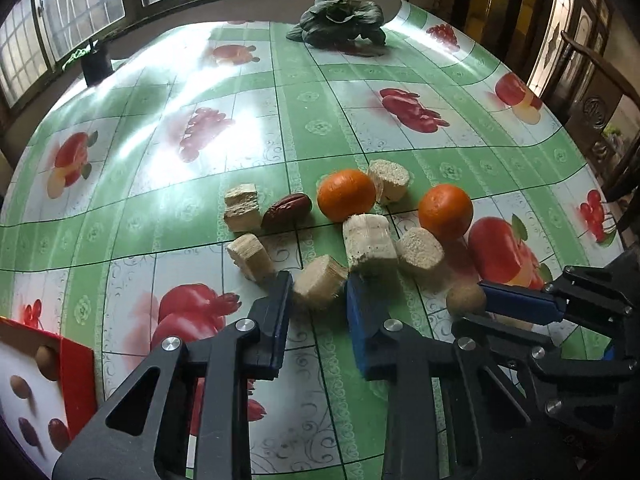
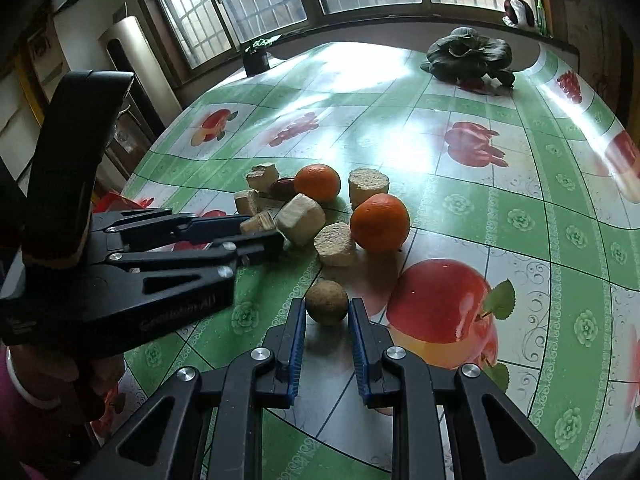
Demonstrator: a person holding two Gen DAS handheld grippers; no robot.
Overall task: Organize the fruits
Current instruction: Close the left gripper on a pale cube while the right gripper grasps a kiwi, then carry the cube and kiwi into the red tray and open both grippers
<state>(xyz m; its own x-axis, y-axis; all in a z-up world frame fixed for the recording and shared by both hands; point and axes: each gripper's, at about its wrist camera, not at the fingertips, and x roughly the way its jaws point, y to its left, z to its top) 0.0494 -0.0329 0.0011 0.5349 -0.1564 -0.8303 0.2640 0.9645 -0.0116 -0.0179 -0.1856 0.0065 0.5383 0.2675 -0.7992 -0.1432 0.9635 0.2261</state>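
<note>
Beyond the fruit pile (image 1: 344,220), bare tablecloth (image 1: 280,80)

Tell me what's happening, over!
Left gripper clamped on a cane chunk. Right gripper shut on a small brown ball fruit. Oranges close by, nothing blocking.

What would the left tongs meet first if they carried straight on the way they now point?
The pale cut chunk lying between the fingers of the left tongs, which look closed on it. Beyond it sits another pale chunk, then an orange, though depth is hard to judge in this fisheye view.
</note>
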